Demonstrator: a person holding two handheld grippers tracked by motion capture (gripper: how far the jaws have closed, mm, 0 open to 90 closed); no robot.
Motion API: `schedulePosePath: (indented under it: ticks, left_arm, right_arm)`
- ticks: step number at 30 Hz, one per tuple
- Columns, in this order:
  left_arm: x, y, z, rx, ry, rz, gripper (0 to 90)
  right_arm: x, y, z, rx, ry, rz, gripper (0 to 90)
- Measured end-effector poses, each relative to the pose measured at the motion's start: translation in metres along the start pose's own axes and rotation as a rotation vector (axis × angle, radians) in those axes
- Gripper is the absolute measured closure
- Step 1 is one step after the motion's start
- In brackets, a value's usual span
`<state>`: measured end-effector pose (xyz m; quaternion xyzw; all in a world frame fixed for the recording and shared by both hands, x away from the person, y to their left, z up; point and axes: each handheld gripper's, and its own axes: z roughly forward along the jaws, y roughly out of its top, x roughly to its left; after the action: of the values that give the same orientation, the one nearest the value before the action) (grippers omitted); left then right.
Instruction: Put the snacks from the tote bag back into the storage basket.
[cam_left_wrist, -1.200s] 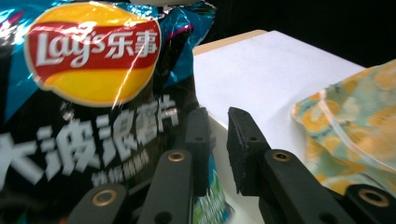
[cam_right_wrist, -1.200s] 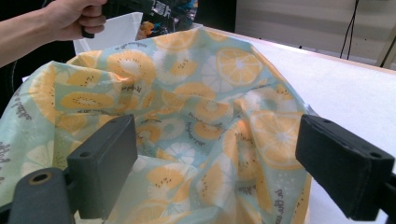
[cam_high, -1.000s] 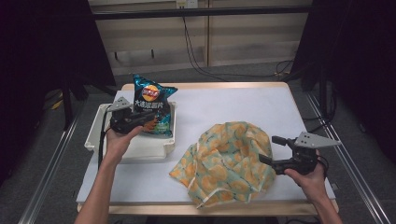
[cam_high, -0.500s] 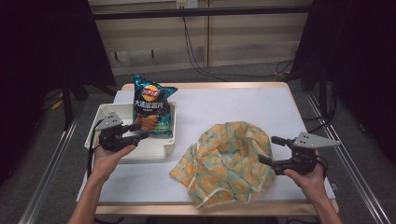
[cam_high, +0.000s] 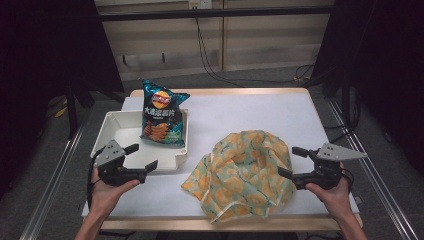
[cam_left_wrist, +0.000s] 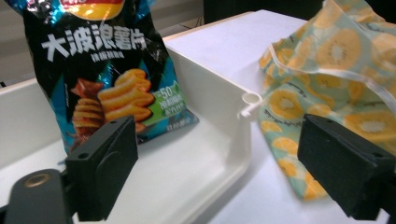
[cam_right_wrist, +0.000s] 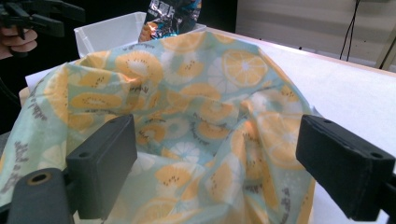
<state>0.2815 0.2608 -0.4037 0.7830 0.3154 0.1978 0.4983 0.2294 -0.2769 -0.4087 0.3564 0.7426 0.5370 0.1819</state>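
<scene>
Chips bag stood leaning in the white tray at the left of the table, its lower edge on the tray floor and its top rising above the back rim. Starting from the tools: the left gripper hovered at the tray's near corner, its jaws having just been opening and now spread wide, with nothing between them. In the left gripper view the bag showed beyond the two black jaws, clear of both, so it had been let go and rested on its own.

The right gripper was held at the right edge of the patterned cloth, jaws wide apart and gripping nothing, with the cloth rumpled just ahead of them in the right gripper view. That cloth, printed with orange and kiwi slices, lay heaped just beside the tray's right wall.

As for handling, the bag looked light and puffed with air, its foil skin slick and crinkly, and its contents brittle. A hard squeeze across the belly would likely crush what was inside or let the film slide out. The flat crimped seam at the top, or a pinch of the upper corner, seemed the safer place to take hold. The cloth appeared soft and limp, likely to drape and drag when lifted by an edge or a raised fold.
</scene>
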Motion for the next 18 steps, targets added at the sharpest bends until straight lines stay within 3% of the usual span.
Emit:
schedulePosePath:
  ticks: [3,5,7,9,14,17,18]
  left_arm:
    - [-0.009,-0.005,-0.008,0.01,-0.024,-0.037,8.8]
    - [-0.019,-0.008,-0.014,-0.001,0.002,-0.02,8.2]
    - [-0.025,-0.011,-0.018,-0.012,-0.003,-0.039,7.3]
    - [-0.028,-0.014,-0.022,-0.013,0.015,-0.042,7.2]
    - [-0.038,-0.026,-0.027,-0.027,0.038,-0.106,6.2]
    - [-0.04,-0.034,-0.028,-0.036,0.048,-0.119,4.5]
    - [-0.04,-0.039,-0.028,-0.021,0.027,-0.108,4.5]
  right_arm:
    - [0.001,-0.004,-0.007,0.002,-0.014,0.0,11.8]
    - [0.002,-0.006,-0.012,0.002,-0.024,0.006,11.7]
    - [0.002,-0.009,-0.017,0.001,-0.032,0.013,11.7]
    - [0.002,-0.011,-0.02,-0.002,-0.041,0.015,11.7]
    - [0.002,-0.02,-0.029,0.005,-0.06,0.031,11.7]
    - [0.002,-0.025,-0.033,-0.008,-0.069,0.046,11.7]
    - [0.002,-0.026,-0.034,-0.005,-0.069,0.044,11.7]
